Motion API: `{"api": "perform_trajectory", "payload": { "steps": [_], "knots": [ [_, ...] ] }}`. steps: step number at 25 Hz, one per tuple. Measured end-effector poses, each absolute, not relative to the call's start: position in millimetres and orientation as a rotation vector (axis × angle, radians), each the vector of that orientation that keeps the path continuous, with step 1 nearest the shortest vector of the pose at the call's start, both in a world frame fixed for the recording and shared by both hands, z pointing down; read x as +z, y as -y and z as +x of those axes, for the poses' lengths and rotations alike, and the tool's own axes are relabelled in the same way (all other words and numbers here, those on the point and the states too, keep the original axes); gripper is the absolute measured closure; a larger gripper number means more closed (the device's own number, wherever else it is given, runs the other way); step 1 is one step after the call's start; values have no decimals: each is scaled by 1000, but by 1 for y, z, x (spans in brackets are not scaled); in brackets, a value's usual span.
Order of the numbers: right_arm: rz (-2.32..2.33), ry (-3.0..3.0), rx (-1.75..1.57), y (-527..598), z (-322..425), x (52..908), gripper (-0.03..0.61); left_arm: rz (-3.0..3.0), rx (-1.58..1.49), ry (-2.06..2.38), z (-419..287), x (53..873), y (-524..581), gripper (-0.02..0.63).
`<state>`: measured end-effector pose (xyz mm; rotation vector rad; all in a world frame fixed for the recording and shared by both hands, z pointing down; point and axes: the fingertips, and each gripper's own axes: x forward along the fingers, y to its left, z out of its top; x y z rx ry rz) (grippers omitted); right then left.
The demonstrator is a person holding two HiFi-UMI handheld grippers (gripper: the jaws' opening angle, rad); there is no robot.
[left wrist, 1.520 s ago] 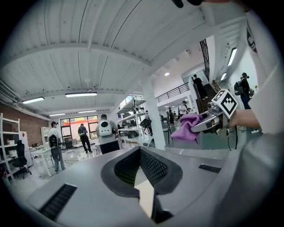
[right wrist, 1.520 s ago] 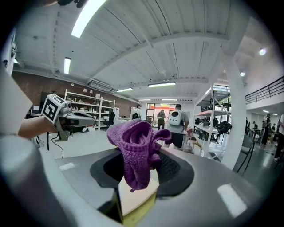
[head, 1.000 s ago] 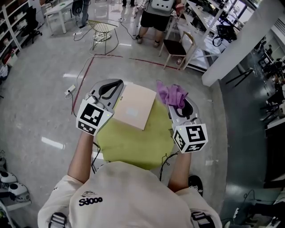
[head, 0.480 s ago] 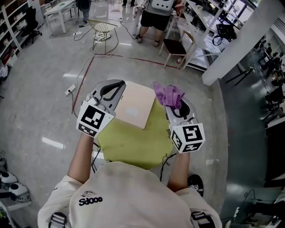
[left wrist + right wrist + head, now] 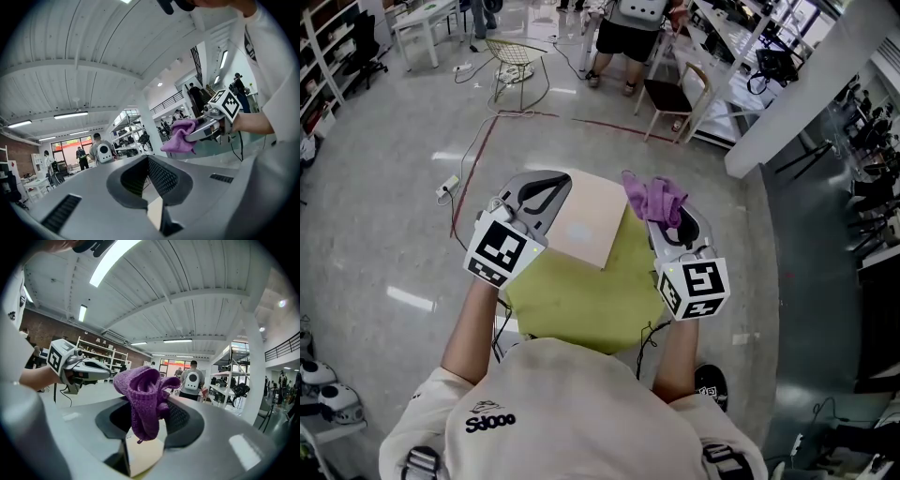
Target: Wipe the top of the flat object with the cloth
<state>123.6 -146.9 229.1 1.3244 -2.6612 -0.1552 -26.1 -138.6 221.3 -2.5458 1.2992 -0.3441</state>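
A flat beige board (image 5: 589,225) lies on the small yellow-green table (image 5: 581,302) in front of me. My left gripper (image 5: 555,181) hangs over the board's left edge, its jaws shut with nothing seen between them. In the left gripper view (image 5: 149,161) a sliver of the board (image 5: 154,211) shows below the closed jaws. My right gripper (image 5: 663,217) is at the board's right edge, shut on a bunched purple cloth (image 5: 654,198). The cloth (image 5: 143,399) droops over the jaws and hangs above the board (image 5: 143,458).
The table stands on a grey polished floor. A wire chair (image 5: 517,61), a wooden chair (image 5: 680,101) and a standing person (image 5: 630,28) are at the back. A power strip (image 5: 447,190) with cables lies left; a white pillar (image 5: 802,89) stands right.
The right gripper with the cloth has shifted a little left toward the board's edge. The left gripper has edged slightly right over the board.
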Motion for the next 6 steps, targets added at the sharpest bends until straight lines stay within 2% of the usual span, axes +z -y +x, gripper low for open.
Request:
{"api": "perform_trajectory", "payload": {
  "steps": [6],
  "knots": [
    [1315, 2657, -161, 147, 118, 229, 408, -2570, -330, -1268, -25, 219, 138, 608]
  ]
}}
